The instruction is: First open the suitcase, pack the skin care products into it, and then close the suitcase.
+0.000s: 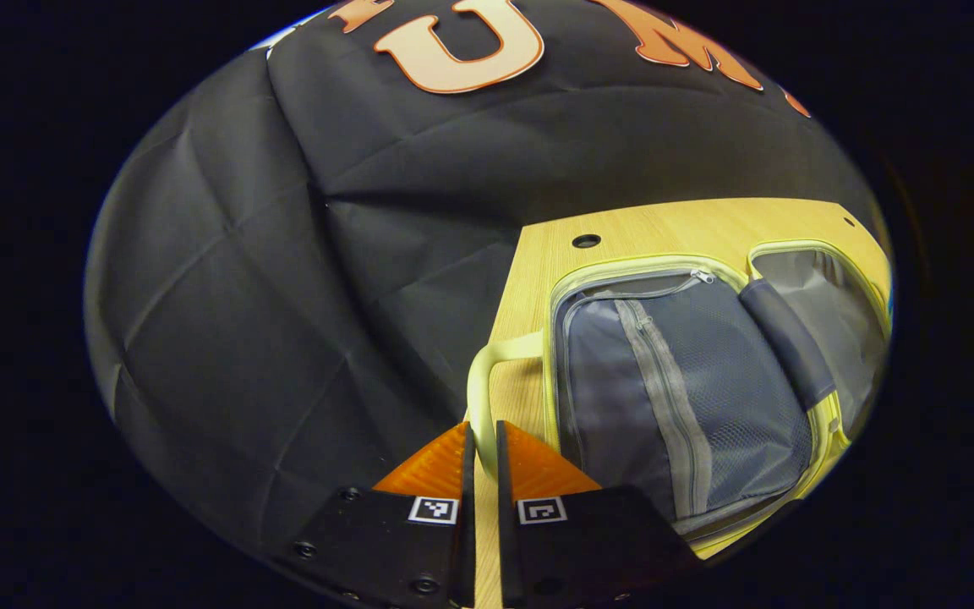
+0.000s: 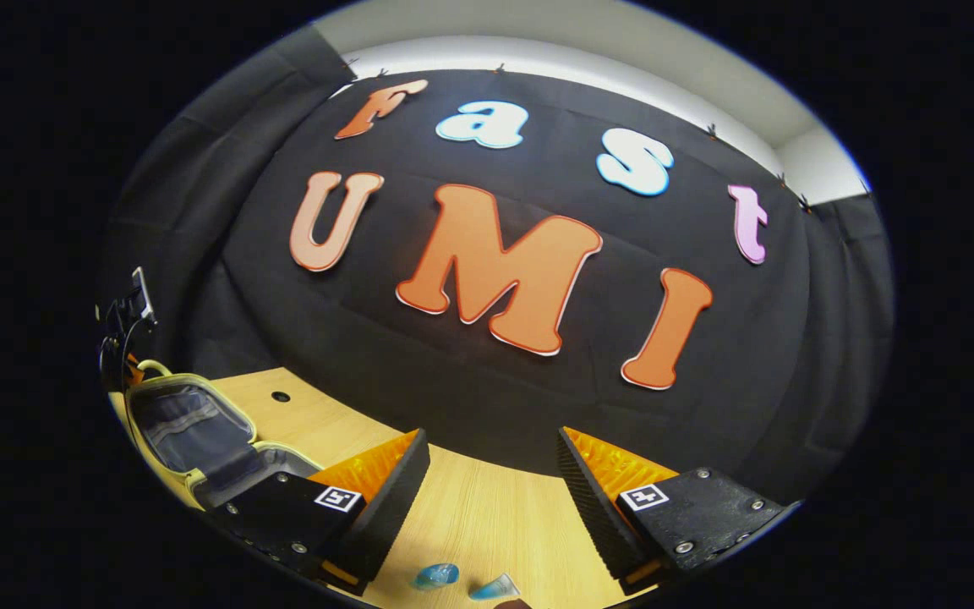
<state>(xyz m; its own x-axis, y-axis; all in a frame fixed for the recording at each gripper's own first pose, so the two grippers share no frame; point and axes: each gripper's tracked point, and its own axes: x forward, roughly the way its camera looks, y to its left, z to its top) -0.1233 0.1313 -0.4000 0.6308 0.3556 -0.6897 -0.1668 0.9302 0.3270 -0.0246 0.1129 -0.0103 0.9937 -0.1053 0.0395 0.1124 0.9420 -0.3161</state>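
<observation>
Lies open on the bench [image 1: 538, 245] at its left edge: suitcase [image 1: 681, 389], halves spread for packing. Clamps its pale handle [image 1: 487, 372]: left tongs [image 1: 485, 448], steadying it. Hover parted: right tongs [image 2: 491, 461], above two small bottles [image 2: 466, 582] at the near edge.

Black screw-studded gripper [image 2: 487, 507] bodies, ribbed wedge fingers [image 2: 385, 474], small square, seemingly coded markers [image 1: 434, 509].
</observation>
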